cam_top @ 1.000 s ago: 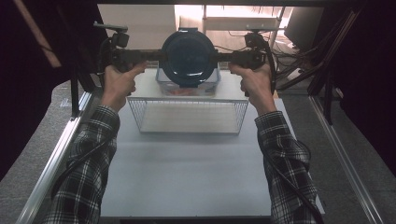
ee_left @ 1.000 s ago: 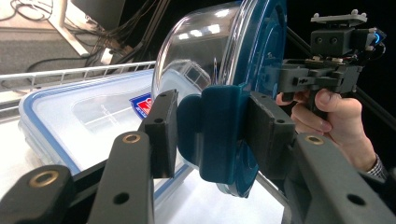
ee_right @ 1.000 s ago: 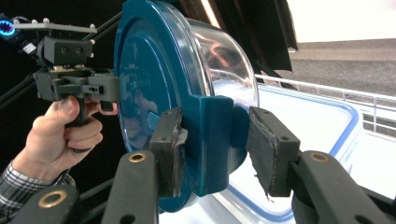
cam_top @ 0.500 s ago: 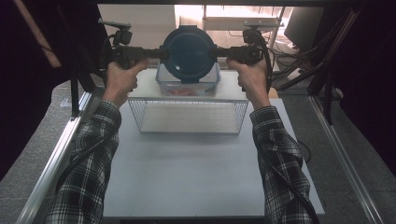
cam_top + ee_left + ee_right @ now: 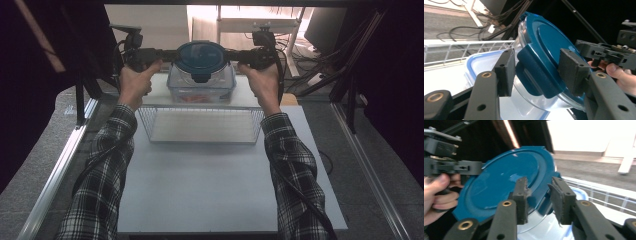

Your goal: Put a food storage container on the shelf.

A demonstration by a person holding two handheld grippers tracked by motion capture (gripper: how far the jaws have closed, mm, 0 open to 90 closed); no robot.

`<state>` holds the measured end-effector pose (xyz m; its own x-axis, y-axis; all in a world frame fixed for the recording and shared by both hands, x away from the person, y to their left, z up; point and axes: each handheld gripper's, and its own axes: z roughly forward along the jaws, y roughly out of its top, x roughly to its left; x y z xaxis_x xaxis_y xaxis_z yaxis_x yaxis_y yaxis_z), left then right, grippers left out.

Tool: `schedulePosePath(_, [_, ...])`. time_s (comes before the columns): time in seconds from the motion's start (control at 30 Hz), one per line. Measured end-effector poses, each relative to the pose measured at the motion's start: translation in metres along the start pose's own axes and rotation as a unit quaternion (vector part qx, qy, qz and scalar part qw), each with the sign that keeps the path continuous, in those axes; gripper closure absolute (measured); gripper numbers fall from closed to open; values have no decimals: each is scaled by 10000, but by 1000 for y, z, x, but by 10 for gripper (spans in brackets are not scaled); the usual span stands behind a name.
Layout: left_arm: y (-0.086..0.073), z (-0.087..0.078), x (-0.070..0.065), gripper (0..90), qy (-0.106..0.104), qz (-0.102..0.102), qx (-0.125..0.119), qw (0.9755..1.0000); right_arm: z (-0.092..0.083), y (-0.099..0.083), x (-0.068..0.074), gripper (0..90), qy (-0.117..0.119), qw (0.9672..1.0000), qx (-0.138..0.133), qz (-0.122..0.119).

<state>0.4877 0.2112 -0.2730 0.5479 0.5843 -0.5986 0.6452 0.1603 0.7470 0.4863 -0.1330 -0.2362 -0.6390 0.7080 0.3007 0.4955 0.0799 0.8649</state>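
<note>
Upper centre of the high view: a round clear container with a dark blue snap-on lid [image 5: 201, 59] is held aloft between the left gripper [image 5: 167, 53] and the right gripper [image 5: 231, 54], which approach it from opposite sides so that the load is balanced. It hangs just above a rectangular clear storage box with a pale blue rim [image 5: 202, 87], which stands on the white table [image 5: 200, 180] behind a white wire basket [image 5: 202, 125].

In the left gripper view, the jaws straddle one of the lid's dark blue locking flaps [image 5: 536, 75]; they have just been opening, and a gap shows at the left pad, so the hold looks loosened. In the right gripper view, the jaws bracket the opposite flap [image 5: 541, 202] and have just been closing; whether the pads press cannot be told.

The lid is glossy, with a raised central disc; the transparent wall below appears glass-like, and the container is seen tilted.
</note>
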Motion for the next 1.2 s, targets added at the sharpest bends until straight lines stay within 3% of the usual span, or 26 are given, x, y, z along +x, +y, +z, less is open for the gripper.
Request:
schedulePosePath(0.07, [3, -1, -9, 531, 313, 259, -21, 9992, 0, 0, 0, 680, -24, 10000, -10, 14])
schedulePosePath(0.13, [4, -6, -18, 567, 582, 539, -95, 9968, 0, -1, 1, 682, -40, 10000, -55, 16])
schedulePosePath(0.2, [3, -13, -25, 677, 598, 825, -186, 9946, -2, -2, 4, 682, -102, 9998, -140, -29])
schedulePosePath(0.33, [-6, -31, -37, 878, 590, 1214, 17, 9908, -18, -7, 8, 742, 6, 9992, -315, -239])
schedulePosePath(0.47, [-25, -35, -40, 898, 516, 1326, 262, 9895, -31, -13, 9, 853, -17, 9992, -196, -361])
schedulePosePath(0.53, [-33, -32, -39, 898, 451, 1369, 314, 9891, -33, -19, 10, 863, 114, 9990, -65, -419])
schedulePosePath(0.6, [-38, -28, -37, 898, 475, 1328, 349, 9894, -30, -25, 11, 864, 79, 9986, 94, -516])
schedulePosePath(0.7, [-39, -20, -35, 898, 588, 1259, 369, 9896, -22, -30, 10, 864, 94, 9986, 181, -491])
schedulePosePath(0.83, [-35, -15, -35, 898, 846, 1270, 303, 9878, -14, -30, 10, 866, 52, 9985, 200, -500])
schedulePosePath(0.93, [-33, -14, -30, 897, 804, 1196, 253, 9892, -12, -28, 7, 870, 30, 9990, 141, -434])
schedulePosePath(1.2, [-32, -12, -25, 866, 807, 1135, 161, 9901, -10, -27, 6, 846, -57, 9989, 142, -440])
